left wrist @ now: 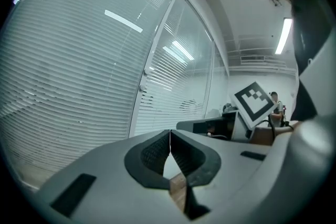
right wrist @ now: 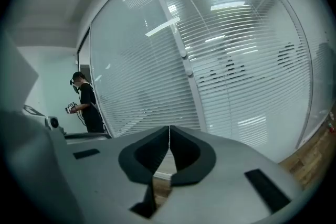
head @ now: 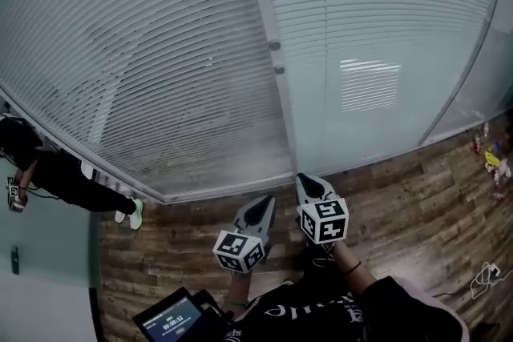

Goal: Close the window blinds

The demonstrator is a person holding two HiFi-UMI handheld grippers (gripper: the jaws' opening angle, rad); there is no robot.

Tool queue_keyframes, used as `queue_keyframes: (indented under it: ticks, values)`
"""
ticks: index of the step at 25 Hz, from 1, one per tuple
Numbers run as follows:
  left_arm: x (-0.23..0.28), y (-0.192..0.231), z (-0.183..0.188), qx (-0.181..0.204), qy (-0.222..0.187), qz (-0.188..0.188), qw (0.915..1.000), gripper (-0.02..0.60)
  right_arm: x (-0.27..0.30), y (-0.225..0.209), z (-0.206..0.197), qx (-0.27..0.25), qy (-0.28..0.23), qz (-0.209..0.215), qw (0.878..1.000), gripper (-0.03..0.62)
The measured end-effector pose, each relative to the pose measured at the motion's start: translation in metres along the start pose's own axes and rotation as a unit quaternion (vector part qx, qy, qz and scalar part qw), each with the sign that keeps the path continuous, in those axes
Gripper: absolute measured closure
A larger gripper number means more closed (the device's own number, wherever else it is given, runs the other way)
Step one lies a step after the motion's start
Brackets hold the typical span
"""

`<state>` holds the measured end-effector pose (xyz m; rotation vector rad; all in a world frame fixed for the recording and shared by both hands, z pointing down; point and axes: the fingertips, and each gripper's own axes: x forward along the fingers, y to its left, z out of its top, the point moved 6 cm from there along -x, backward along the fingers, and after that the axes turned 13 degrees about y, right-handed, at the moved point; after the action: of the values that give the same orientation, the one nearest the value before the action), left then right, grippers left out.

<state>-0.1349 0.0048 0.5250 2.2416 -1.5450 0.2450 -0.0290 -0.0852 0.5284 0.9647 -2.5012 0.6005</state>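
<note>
White slatted blinds (head: 144, 68) hang behind a glass partition, with the left panel and a second panel (head: 377, 36) split by a pale upright frame (head: 264, 20). Two small round knobs (head: 276, 58) sit on that frame. The slats stand partly turned, and light shows through them. My left gripper (head: 262, 206) and right gripper (head: 309, 182) are held low over the wooden floor, short of the glass, pointing at the frame's foot. In the left gripper view the left gripper (left wrist: 170, 134) is shut on nothing. The right gripper (right wrist: 169, 128) is likewise shut and empty.
A person in black (head: 48, 172) stands at the far left by the partition, holding a device. A lit screen (head: 171, 319) sits at my lower left. Small litter (head: 493, 164) and a white cable (head: 485, 276) lie on the floor at right.
</note>
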Motion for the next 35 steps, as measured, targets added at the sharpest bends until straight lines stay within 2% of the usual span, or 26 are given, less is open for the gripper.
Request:
queue_keyframes:
  ticks: [8,13,23,28,35]
  values:
    - [-0.123,-0.032,-0.073,-0.018,0.027,-0.014,0.9994,0.577,-0.070,0.095,-0.086,0.046,0.029,0.000,0.998,0.577]
    - [-0.165,-0.053,-0.093,-0.034,0.013,-0.016,0.9992,0.577,-0.120,0.126,-0.119,0.043,0.039,-0.005,0.998,0.577]
    - [-0.196,-0.132,-0.101,-0.022,-0.015,-0.019,0.9995,0.577,-0.207,0.130,-0.143,0.022,0.022,-0.002,1.000,0.577]
    - [-0.201,-0.204,-0.117,-0.038,-0.020,-0.019,0.9989,0.577,-0.272,0.116,-0.179,0.014,0.038,0.003,0.999,0.577]
    - [-0.213,-0.292,-0.157,-0.047,-0.004,-0.021,0.9986,0.577,-0.338,0.105,-0.225,0.004,0.053,0.018,0.998,0.577]
